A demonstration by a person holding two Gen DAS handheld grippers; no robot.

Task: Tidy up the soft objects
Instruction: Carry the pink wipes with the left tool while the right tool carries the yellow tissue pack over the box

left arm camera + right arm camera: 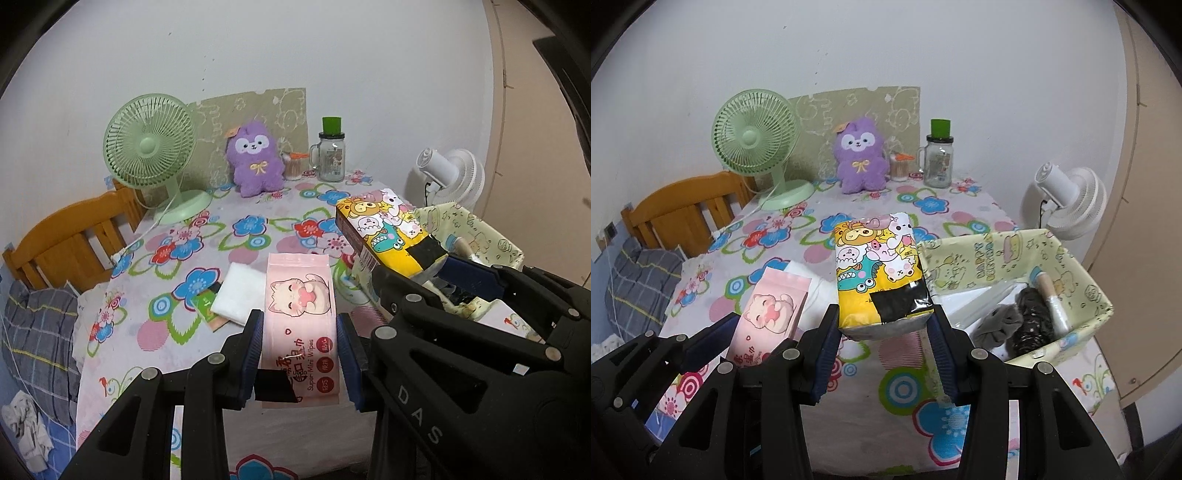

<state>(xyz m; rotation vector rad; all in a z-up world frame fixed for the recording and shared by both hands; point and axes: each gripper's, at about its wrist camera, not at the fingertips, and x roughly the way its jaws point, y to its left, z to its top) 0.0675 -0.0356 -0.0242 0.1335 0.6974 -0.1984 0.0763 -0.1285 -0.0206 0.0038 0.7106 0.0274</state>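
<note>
The left gripper [300, 354] is clamped on a pink wipes pack [299, 306], held above the flowered tablecloth [236, 236]. A white pad [240, 291] lies on the cloth just ahead and left of it. To its right, the right gripper [882, 354] squeezes a yellow cartoon tissue pack [877, 273], lifted beside the paper-lined box [1086, 273] on its right.

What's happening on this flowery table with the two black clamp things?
A person is tidying soft items with a hand-held gripper in each hand. The left gripper holds a pink pack of wipes, the right gripper a yellow cartoon tissue pack. Both packs are off the table, beside the paper-lined box that already holds some things.
</note>
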